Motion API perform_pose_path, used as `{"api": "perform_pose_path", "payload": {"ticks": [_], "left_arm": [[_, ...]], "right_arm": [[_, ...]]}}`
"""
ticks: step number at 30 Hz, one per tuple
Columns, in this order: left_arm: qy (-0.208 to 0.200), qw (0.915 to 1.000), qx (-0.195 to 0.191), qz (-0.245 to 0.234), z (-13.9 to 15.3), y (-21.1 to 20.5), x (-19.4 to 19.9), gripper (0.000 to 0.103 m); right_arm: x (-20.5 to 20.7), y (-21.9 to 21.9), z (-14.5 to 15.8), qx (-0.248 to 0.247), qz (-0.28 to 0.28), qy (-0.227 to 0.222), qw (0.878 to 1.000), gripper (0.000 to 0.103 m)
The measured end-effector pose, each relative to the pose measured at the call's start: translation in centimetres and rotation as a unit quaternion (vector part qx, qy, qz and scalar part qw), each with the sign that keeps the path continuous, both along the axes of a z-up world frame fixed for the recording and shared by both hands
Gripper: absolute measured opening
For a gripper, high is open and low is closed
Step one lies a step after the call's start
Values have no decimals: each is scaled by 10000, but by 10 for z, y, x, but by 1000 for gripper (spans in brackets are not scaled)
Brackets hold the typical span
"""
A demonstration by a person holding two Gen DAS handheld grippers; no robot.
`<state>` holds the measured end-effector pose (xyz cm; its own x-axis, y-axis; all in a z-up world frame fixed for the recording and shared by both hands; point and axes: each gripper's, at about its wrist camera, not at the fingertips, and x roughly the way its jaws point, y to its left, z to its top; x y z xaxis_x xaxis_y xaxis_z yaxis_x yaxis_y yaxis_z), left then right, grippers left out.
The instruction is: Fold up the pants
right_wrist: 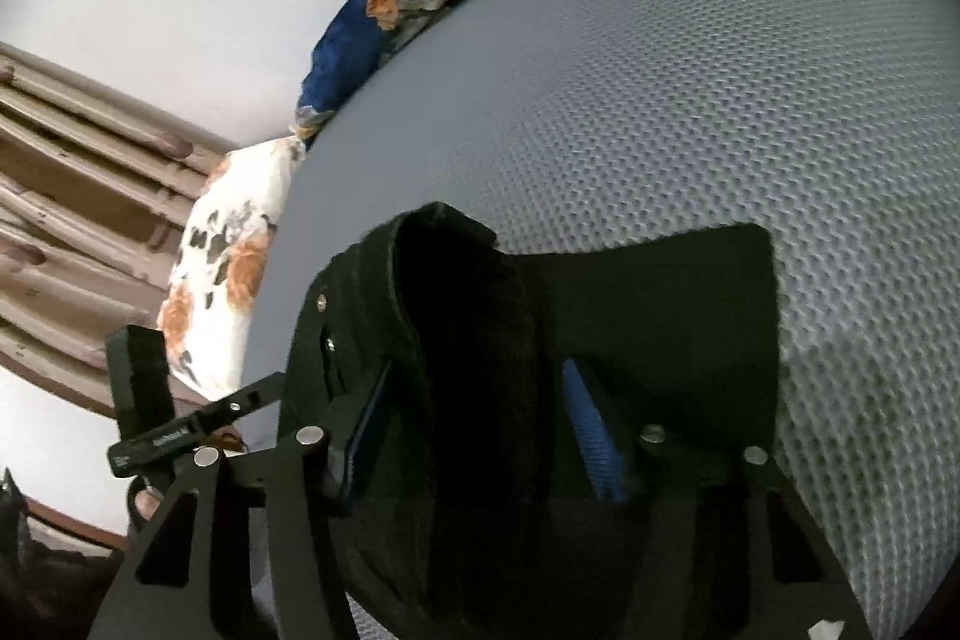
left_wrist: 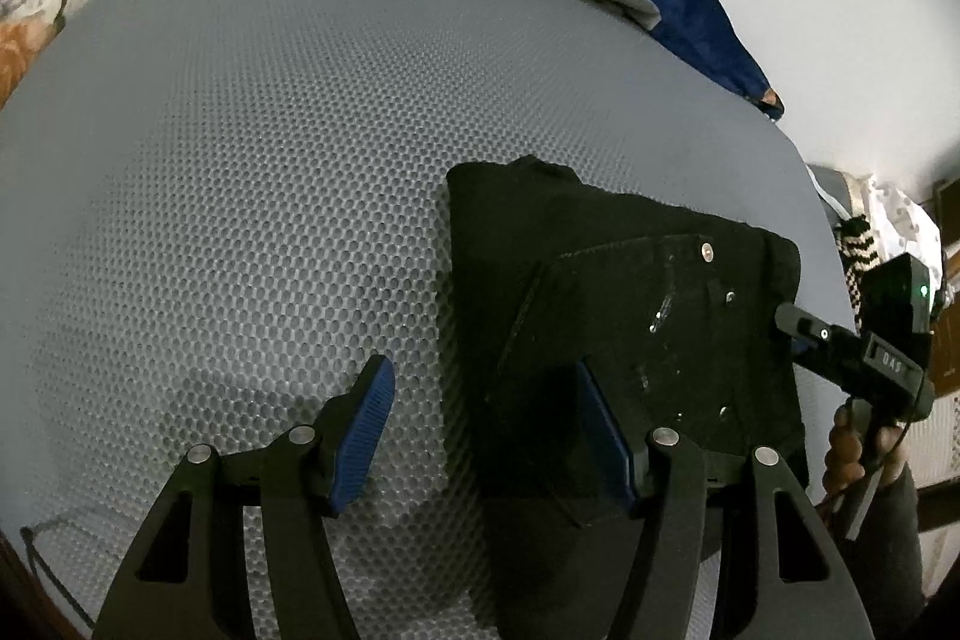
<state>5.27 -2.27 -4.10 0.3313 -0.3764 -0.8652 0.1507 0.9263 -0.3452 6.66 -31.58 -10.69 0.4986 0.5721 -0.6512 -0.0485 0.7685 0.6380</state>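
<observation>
Only one partly legible marking: white characters, look like "DXS" or mirrored "OXS", on the right gripper body in left wrist view. Label on left gripper body too blurred.

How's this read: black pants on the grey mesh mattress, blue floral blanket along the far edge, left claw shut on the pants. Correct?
One thing is off: the left claw is open, one finger over bare mattress, the other over the pants, pinching nothing. The left wrist view shows it. The blue floral blanket does lie along the far edge.
</observation>
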Motion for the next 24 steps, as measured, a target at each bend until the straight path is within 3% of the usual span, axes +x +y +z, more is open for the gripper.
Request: {"api": "perform_pose_path", "payload": {"ticks": [5, 8, 17, 24], "left_arm": [[19, 10000, 13, 27, -1, -2, -1, 62], [-16, 10000, 30, 28, 1, -2, -2, 62], [-159, 9998, -4, -86, 6, -11, 1, 62], [-176, 9997, 39, -188, 5, -24, 4, 62]], "right_arm": [[9, 10, -4, 288, 57, 52, 9996, 22], [-2, 15, 11, 135, -58, -156, 9998, 12], [-44, 24, 61, -354, -565, -544, 9963, 10], [-66, -24, 47, -409, -1478, -280, 9878, 10]]}}
